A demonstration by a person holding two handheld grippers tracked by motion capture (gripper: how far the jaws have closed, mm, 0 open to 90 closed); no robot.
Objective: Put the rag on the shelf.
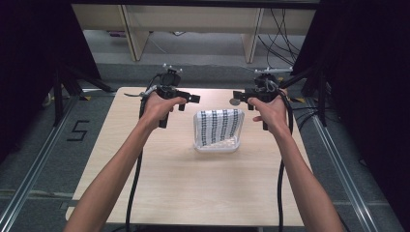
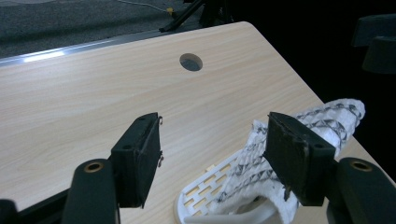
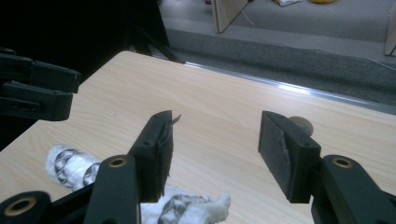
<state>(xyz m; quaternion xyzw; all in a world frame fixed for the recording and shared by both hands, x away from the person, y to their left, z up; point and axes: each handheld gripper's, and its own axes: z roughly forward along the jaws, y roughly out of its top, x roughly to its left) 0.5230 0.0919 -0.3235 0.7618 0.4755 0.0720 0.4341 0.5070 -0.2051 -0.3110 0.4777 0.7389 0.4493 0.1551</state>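
left gripper above table | right gripper | cloth in basket between

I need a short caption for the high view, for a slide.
Two open grippers, left and right, flank a patterned cloth in a white basket.

One legible marking is present: the numeral "5", in black on the grey floor at the 9 o'clock side of the wooden table in the high view.
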